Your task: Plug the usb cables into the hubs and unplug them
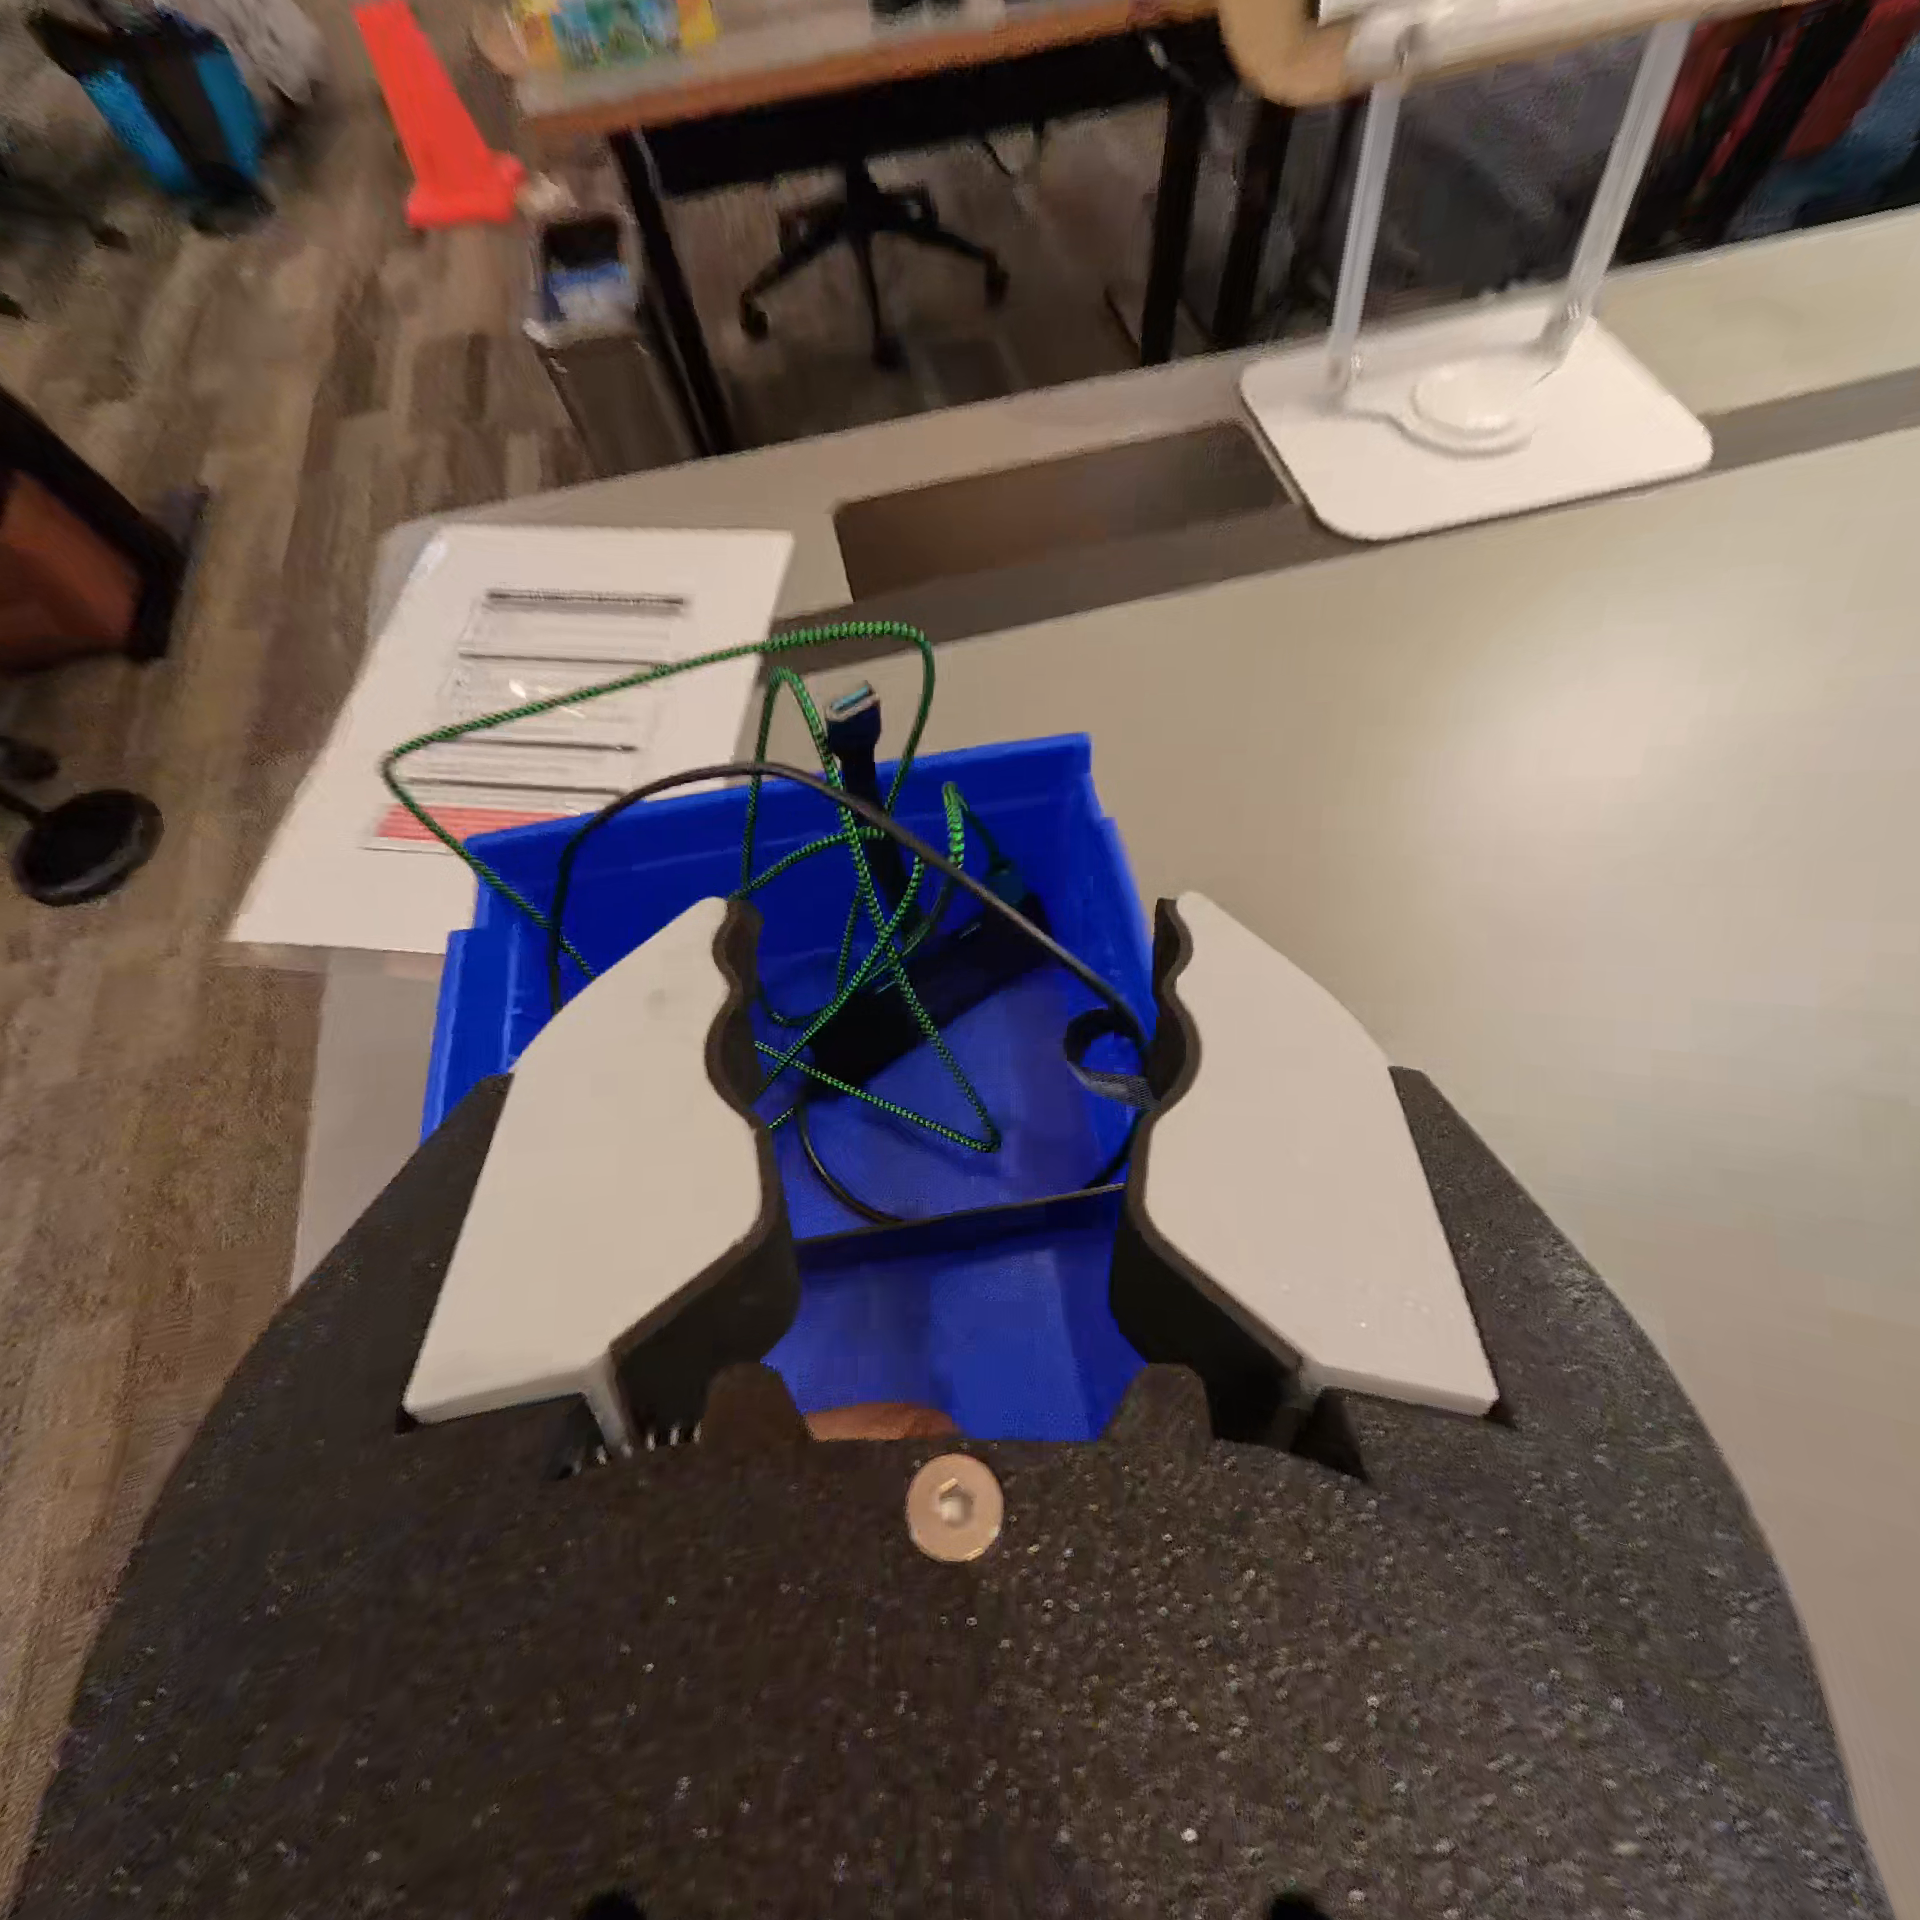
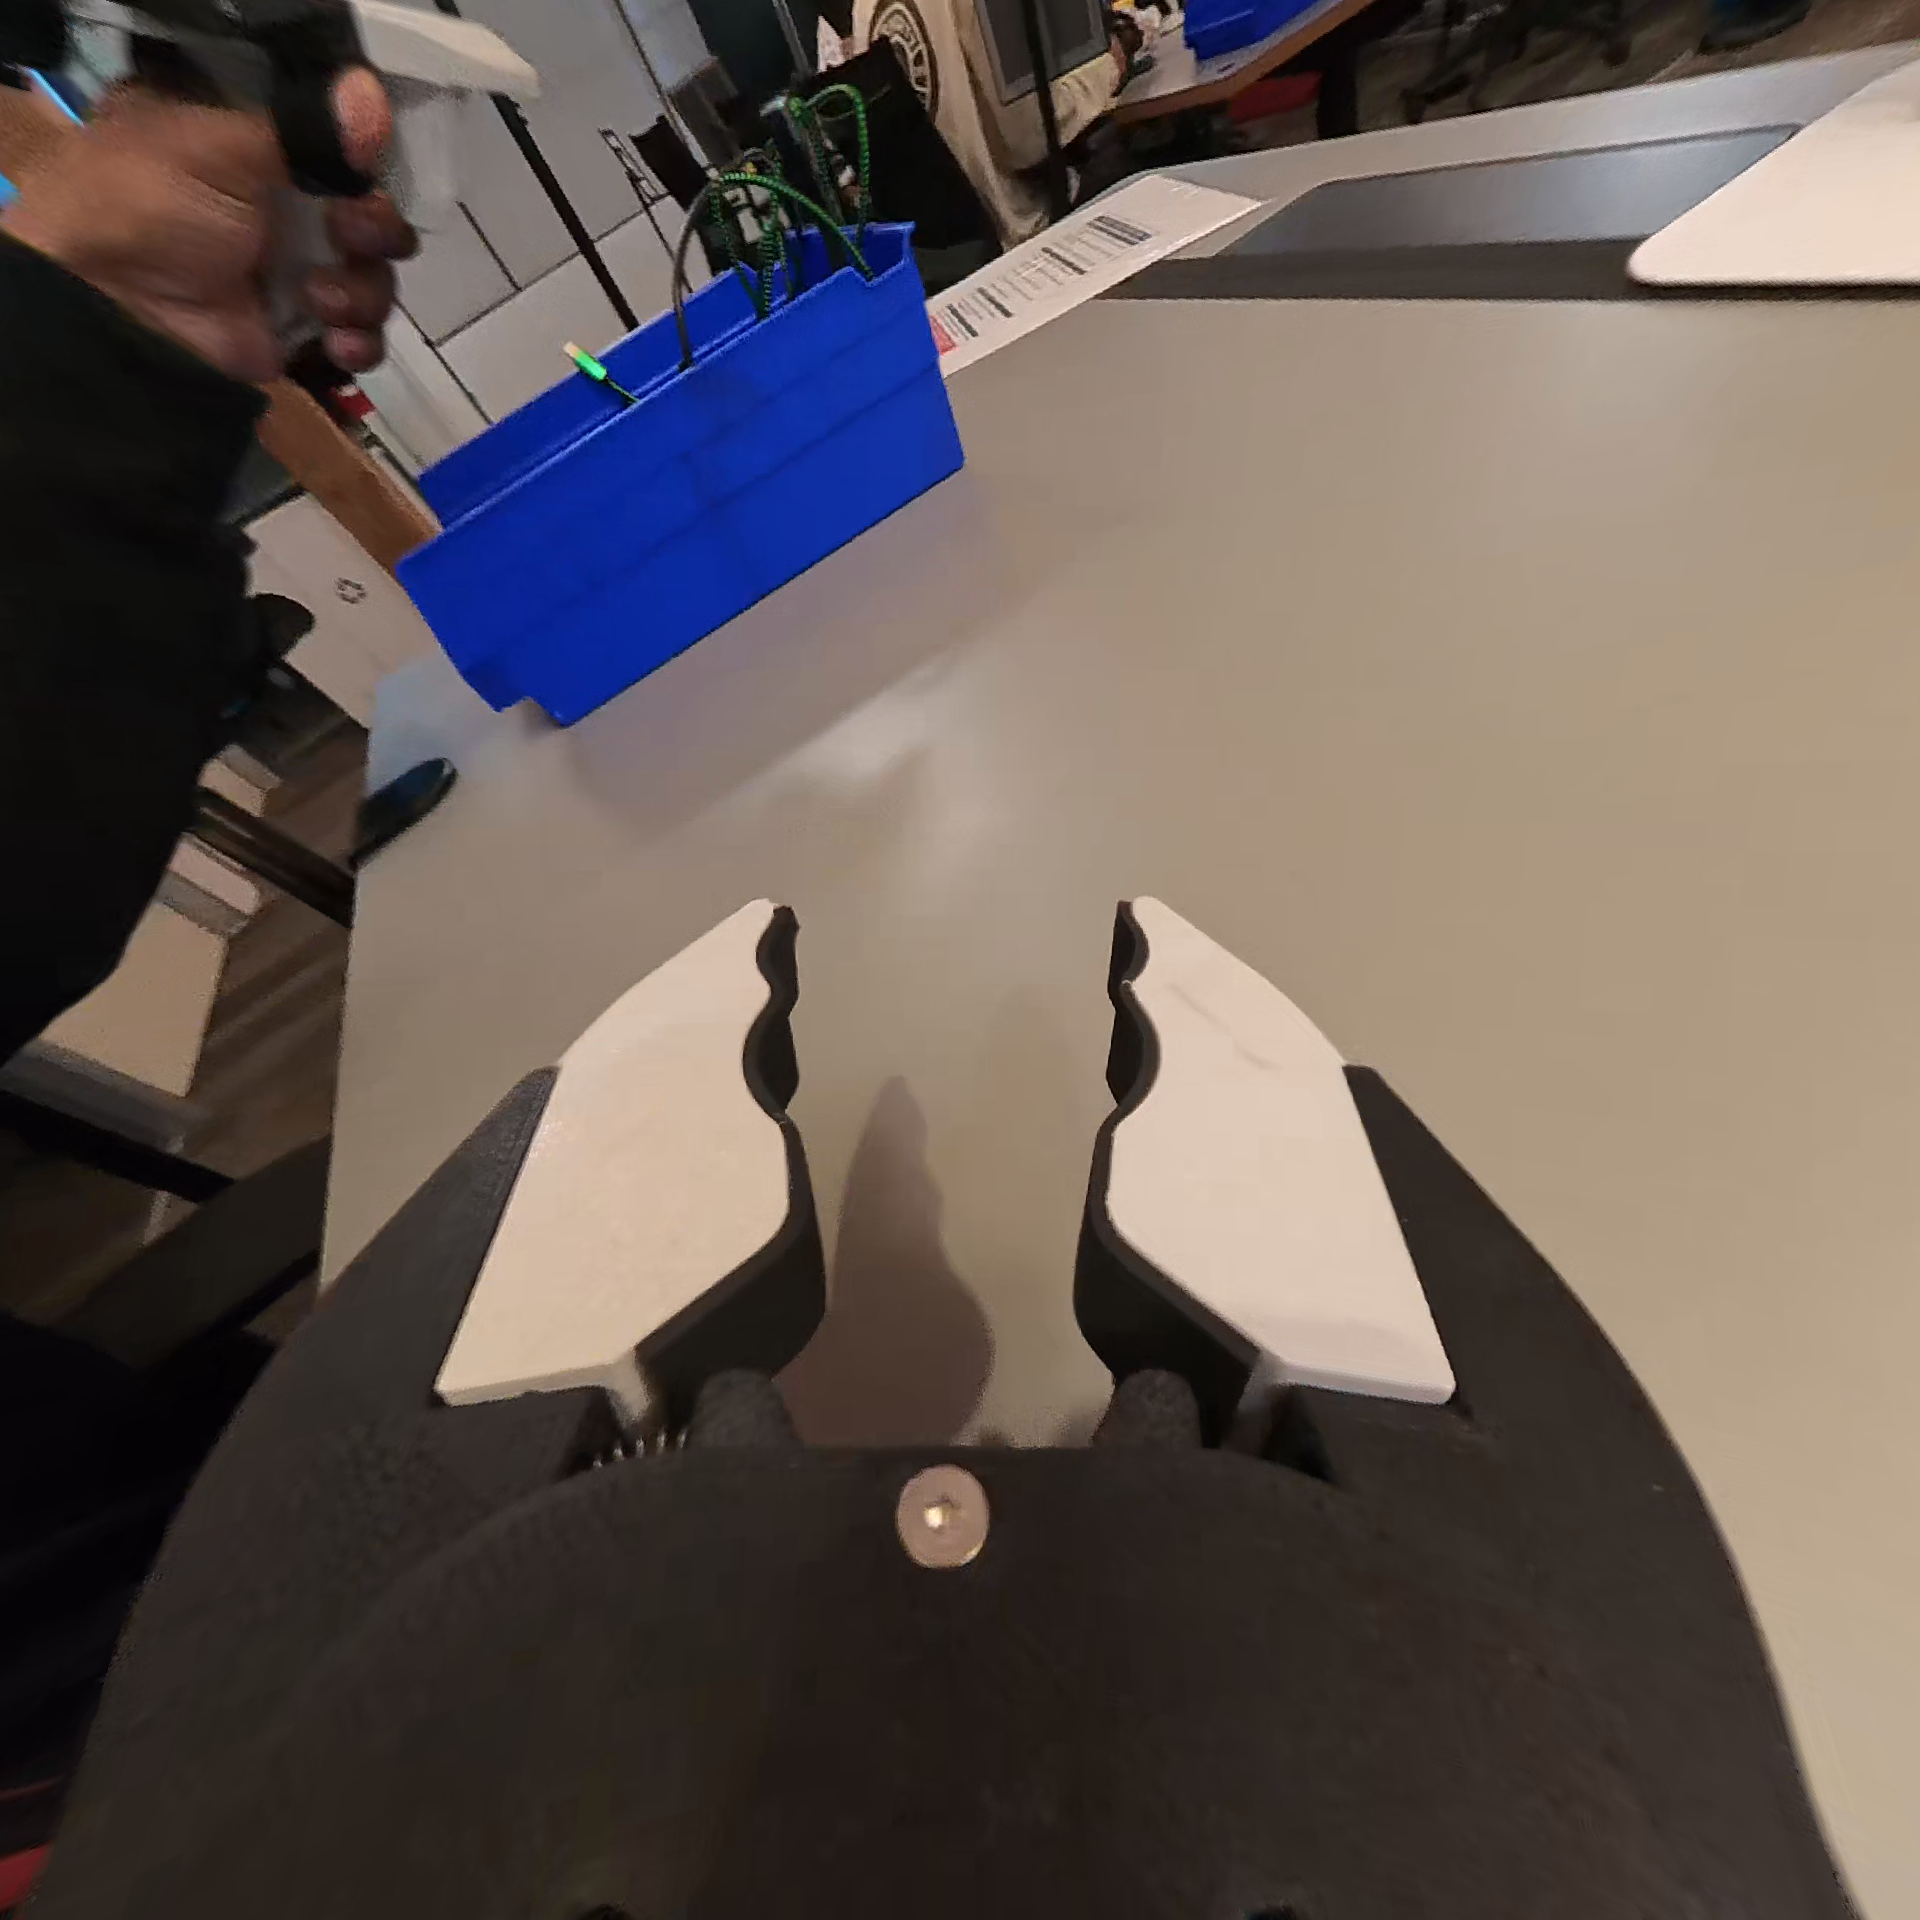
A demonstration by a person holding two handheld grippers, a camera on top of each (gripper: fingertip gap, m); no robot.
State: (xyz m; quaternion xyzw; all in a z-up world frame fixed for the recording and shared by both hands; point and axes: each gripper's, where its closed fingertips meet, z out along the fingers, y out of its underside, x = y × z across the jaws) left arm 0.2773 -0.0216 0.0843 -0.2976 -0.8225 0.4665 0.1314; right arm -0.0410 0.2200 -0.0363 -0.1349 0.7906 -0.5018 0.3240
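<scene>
Blue bin (image 1: pixel 665 862) at twelve o'clock holds the tangled green braided cable (image 1: pixel 883 935) and a dark hub (image 1: pixel 977 961), seemingly nothing plugged yet. Left gripper (image 1: pixel 951 925) hovers released above it; right gripper (image 2: pixel 951 925), also released, waits over bare desk (image 2: pixel 1455 623).

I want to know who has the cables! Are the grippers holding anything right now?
No, nothing is held. The left gripper is open above the blue bin of cables, and the right gripper is open over the bare table.
</scene>
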